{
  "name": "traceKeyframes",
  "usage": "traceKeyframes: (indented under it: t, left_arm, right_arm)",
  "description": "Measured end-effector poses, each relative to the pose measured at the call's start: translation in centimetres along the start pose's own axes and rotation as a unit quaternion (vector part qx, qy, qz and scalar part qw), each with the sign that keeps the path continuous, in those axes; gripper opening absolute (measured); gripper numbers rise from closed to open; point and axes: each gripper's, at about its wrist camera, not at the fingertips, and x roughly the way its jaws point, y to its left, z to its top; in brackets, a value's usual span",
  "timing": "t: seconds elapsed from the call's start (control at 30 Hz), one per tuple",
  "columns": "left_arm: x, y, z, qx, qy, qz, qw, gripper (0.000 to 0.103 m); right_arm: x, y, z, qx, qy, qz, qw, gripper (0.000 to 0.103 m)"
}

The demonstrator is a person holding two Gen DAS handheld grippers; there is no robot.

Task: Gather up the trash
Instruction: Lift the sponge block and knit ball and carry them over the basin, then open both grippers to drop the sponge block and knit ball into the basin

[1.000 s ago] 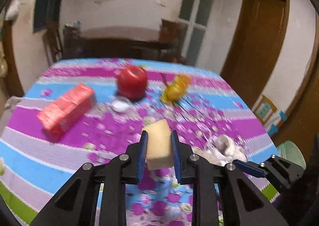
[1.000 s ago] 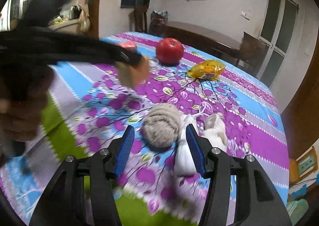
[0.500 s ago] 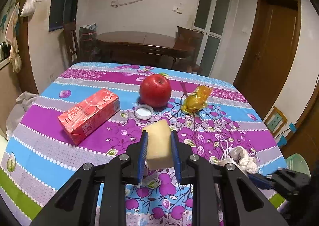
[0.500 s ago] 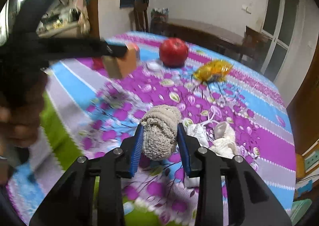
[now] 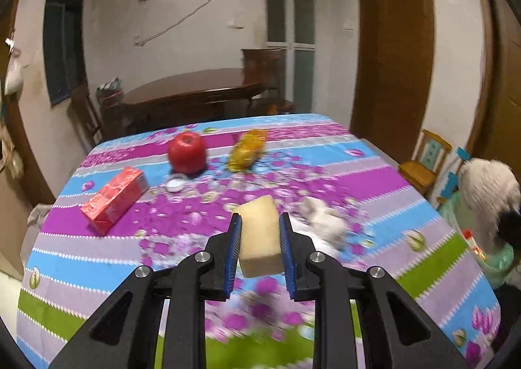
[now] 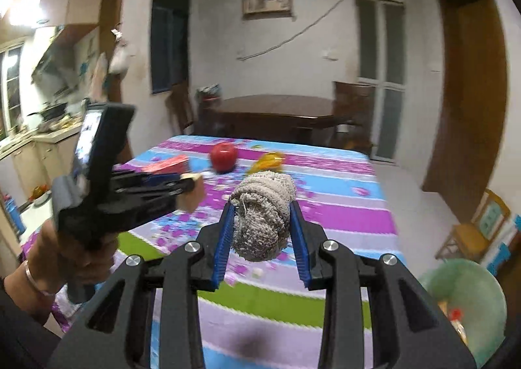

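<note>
My left gripper (image 5: 260,229) is shut on a pale yellow sponge block (image 5: 260,235) and holds it above the table. It also shows at the left of the right wrist view (image 6: 190,193). My right gripper (image 6: 262,216) is shut on a grey knitted ball of cloth (image 6: 263,214), lifted above the table's near edge. The same ball shows at the right edge of the left wrist view (image 5: 486,193). A white crumpled cloth (image 5: 324,217) lies on the table. A green trash bin (image 6: 469,304) stands on the floor at the lower right.
On the flowered tablecloth (image 5: 358,180) lie a red carton (image 5: 114,199), a red apple (image 5: 187,152), a yellow wrapper (image 5: 247,149) and a white cap (image 5: 175,182). A small wooden chair (image 5: 423,163) stands right of the table. A dark wooden table (image 5: 192,95) is behind.
My right gripper has lifted the grey ball off the table and swung toward the right, over the bin side. My left gripper has risen with the sponge still in it.
</note>
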Motion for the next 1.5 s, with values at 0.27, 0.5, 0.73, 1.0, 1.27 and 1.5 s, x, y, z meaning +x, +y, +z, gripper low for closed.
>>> traceKeyframes:
  t: [0.27, 0.5, 0.73, 1.0, 1.27, 1.5]
  left_arm:
    - [-3.1, -8.7, -1.8, 0.056, -0.008, -0.034, 0.9978, 0.025]
    - [-3.0, -15.9, -1.3, 0.098, -0.008, -0.07, 0.9927, 0.025]
    - [-2.4, -23.3, 0.0, 0.144, -0.017, -0.11, 0.9833, 0.025]
    - [-1.1, -30.7, 1.0, 0.18, -0.011, -0.167, 0.9692, 0.025]
    - [1.6, -36.4, 1.7, 0.219, 0.015, -0.242, 0.9452, 0.025]
    - [4.4, -38.6, 2.2, 0.238, 0.058, -0.316, 0.9167, 0.025]
  right_arm:
    - [-2.9, -2.6, -1.9, 0.027, -0.016, -0.046, 0.998, 0.032]
    - [-5.6, -6.6, -2.9, 0.045, -0.026, -0.105, 0.993, 0.032]
    - [-7.9, -12.3, -4.4, 0.074, -0.01, -0.175, 0.982, 0.032]
    - [-9.0, -19.2, -6.4, 0.127, 0.022, -0.229, 0.965, 0.033]
    - [-8.4, -22.8, -7.9, 0.148, 0.069, -0.238, 0.958, 0.033]
    - [-8.3, -24.3, -8.8, 0.158, 0.095, -0.24, 0.953, 0.033]
